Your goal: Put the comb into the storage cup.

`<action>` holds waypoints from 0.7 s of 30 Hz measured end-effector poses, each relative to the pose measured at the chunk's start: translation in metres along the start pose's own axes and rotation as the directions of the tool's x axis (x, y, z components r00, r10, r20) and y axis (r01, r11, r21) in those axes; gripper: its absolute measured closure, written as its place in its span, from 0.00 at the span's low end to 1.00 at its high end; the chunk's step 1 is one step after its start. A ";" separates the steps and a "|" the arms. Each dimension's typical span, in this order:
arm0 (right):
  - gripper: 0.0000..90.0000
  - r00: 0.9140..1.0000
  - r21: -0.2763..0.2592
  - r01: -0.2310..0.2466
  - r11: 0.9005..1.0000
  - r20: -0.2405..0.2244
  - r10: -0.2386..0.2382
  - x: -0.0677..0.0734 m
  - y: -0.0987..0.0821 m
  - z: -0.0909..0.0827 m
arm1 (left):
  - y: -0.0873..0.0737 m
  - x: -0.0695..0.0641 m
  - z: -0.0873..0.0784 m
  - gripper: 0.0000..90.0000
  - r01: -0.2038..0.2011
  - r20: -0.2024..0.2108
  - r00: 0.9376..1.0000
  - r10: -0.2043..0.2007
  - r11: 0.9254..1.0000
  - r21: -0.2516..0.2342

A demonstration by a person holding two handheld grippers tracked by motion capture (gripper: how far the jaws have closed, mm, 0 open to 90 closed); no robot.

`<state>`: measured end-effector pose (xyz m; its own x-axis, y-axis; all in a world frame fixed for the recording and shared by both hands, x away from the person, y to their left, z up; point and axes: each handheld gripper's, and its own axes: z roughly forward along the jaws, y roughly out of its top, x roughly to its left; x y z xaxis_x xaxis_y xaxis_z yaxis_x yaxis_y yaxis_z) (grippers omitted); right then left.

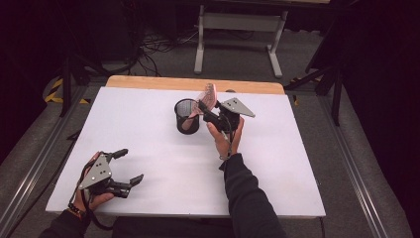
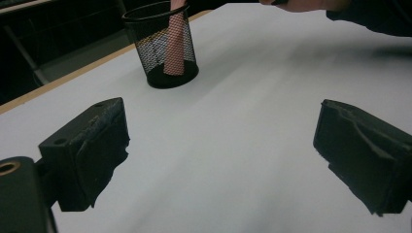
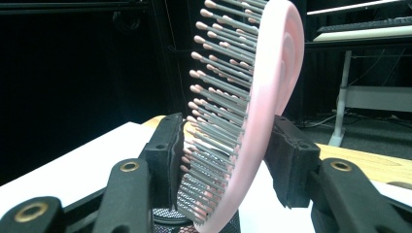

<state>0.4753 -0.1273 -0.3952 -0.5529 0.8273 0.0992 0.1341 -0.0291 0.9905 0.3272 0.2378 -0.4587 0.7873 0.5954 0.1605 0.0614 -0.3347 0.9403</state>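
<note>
A pink hairbrush [image 1: 207,97] stands with its handle down inside a black mesh cup [image 1: 186,116] near the middle of the white table [image 1: 148,144]. My right gripper [image 1: 207,112] is shut on the brush head; in the right gripper view the jaws clamp the pink head [image 3: 272,82] across its grey bristles, just above the cup's rim [image 3: 167,216]. In the left gripper view the pink handle [image 2: 175,46] leans inside the mesh cup [image 2: 163,43]. My left gripper [image 1: 130,166] rests open at the table's front left, nothing between its jaws.
A wooden strip [image 1: 193,83] edges the table's far side. A grey metal stand [image 1: 240,29] and tangled cables [image 1: 158,47] lie on the floor beyond. The person's right sleeve [image 1: 247,198] crosses the front of the table.
</note>
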 end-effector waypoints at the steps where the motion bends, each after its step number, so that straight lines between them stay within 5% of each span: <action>1: 0.56 1.000 0.003 -0.001 1.000 -0.001 0.001 -0.001 0.000 0.000 | 0.000 0.000 0.000 0.07 0.001 0.001 1.000 -0.001 1.000 0.003; 11: 0.56 1.000 0.022 0.002 1.000 0.019 -0.003 -0.004 -0.001 -0.001 | 0.000 0.001 0.000 0.07 0.006 0.005 1.000 -0.006 1.000 0.002; 21: 0.55 0.998 0.048 0.064 0.997 0.024 -0.065 -0.002 0.004 -0.004 | 0.000 0.001 -0.001 0.08 0.007 -0.007 1.000 -0.007 1.000 -0.003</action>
<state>0.4737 -0.1311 -0.3907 -0.5405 0.8407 0.0326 0.1377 0.0503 0.9892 0.3277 0.2388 -0.4582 0.7827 0.6025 0.1563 0.0644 -0.3282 0.9424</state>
